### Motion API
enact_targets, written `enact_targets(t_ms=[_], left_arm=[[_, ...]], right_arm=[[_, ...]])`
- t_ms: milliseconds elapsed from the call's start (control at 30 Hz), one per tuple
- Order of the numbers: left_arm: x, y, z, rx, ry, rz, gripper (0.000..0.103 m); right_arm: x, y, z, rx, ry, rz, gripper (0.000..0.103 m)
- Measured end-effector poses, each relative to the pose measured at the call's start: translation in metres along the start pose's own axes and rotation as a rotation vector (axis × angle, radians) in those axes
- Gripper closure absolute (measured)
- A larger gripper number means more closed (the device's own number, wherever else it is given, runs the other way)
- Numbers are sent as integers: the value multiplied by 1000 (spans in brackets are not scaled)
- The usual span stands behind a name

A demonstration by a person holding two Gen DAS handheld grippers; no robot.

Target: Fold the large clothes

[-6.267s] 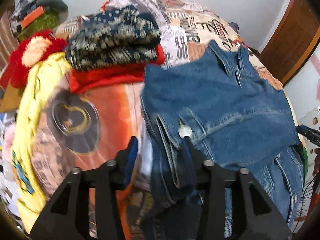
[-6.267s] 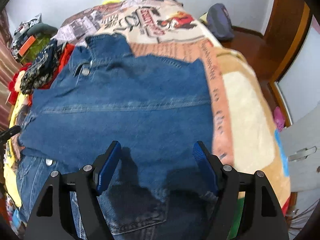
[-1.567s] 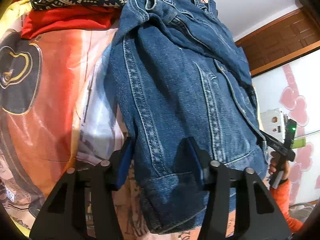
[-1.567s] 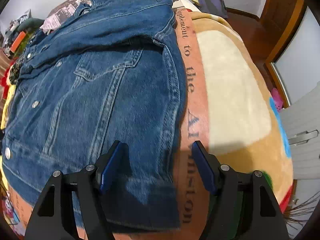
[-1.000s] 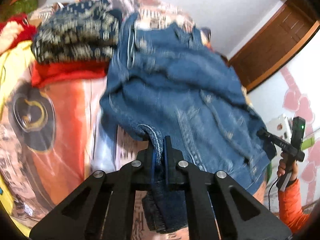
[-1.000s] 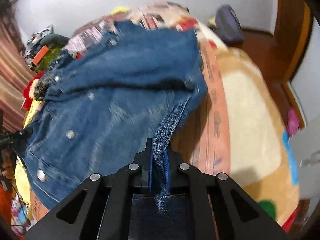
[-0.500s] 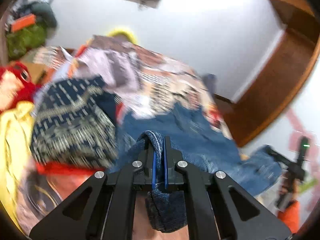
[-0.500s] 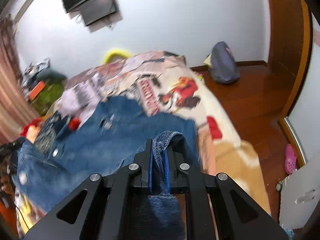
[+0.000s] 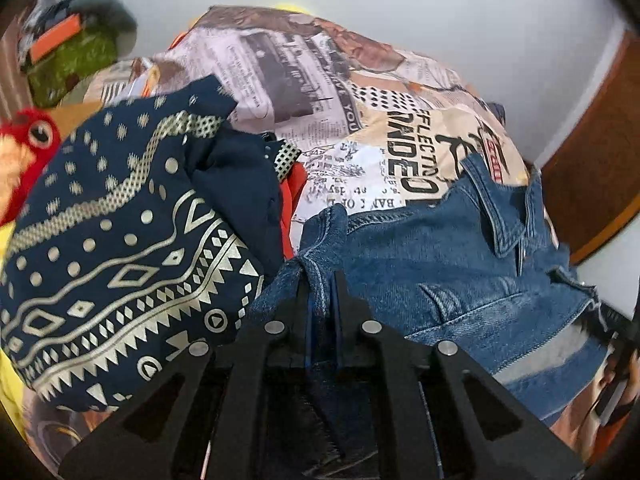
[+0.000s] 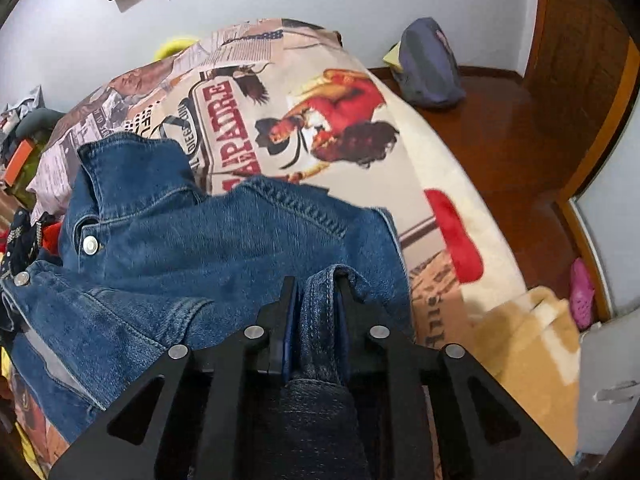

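A blue denim jacket (image 9: 452, 264) lies on a bed with a printed cover, its collar toward the far side. It also shows in the right wrist view (image 10: 208, 248). My left gripper (image 9: 320, 280) is shut on a fold of the jacket's hem at its left side. My right gripper (image 10: 318, 284) is shut on a thick fold of the jacket's hem at its right side. The pinched hem lies over the jacket's upper part, near the shoulders.
A folded navy patterned garment (image 9: 120, 248) on a red one (image 9: 294, 188) lies just left of the jacket. A red plush toy (image 9: 24, 152) sits further left. The printed bed cover (image 10: 320, 120) stretches beyond. A dark bag (image 10: 428, 64) lies on the wooden floor (image 10: 516, 144).
Both grippers closed on the jacket's bottom hem, lifted it and carried it away over the jacket toward the collar. They have now come down low over the jacket's upper part.
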State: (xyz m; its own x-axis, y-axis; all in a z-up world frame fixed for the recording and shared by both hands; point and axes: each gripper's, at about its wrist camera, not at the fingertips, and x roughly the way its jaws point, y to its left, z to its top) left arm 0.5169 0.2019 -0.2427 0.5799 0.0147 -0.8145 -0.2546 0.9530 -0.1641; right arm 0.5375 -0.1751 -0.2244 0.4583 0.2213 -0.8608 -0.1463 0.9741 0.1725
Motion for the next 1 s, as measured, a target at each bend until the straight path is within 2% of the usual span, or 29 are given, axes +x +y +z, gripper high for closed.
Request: enact_targets(t_ms=[167,200,267,300,333,367,433,567,700,767,833,1000], left_arm=[[-20,-20,0,116,24,74,91],[-27,-24,-2,135,19,87,84],[-49,-34,-6,200,-39,147,72],[-62,-40,-10,235,-92,188,61],[-70,-43,-13,251,-119,202,56],[-82,-47,-19,266,-154,200,49],[-97,-50,-25,270,-170,156,48],[-111,-66,-51,320,-115,26,48],[-100,-83,-77,367,-36,-60,48],[-90,-93,-87,398,-9,-63,48],[-76,-99,-96,419,13,-30,48],[-42,-101,-87,409,50,-26,48]], right_arm=[[-27,9,-1,-64,34,-27,80],[-32,13,-1,-86,31,-45,77],[-54,22,-5,-139,-14,-70,71],[-66,27,-10,-156,-49,-66,64],[-72,30,-13,-165,-67,-58,57],[-84,35,-20,-182,-90,-44,55],[-99,44,-31,-218,-117,-25,55],[-117,66,-59,-298,-119,28,55],[-112,85,-84,-357,-74,66,54],[-101,94,-96,-383,-38,76,54],[-89,99,-104,-398,-5,79,54],[-56,110,-100,-386,49,99,54]])
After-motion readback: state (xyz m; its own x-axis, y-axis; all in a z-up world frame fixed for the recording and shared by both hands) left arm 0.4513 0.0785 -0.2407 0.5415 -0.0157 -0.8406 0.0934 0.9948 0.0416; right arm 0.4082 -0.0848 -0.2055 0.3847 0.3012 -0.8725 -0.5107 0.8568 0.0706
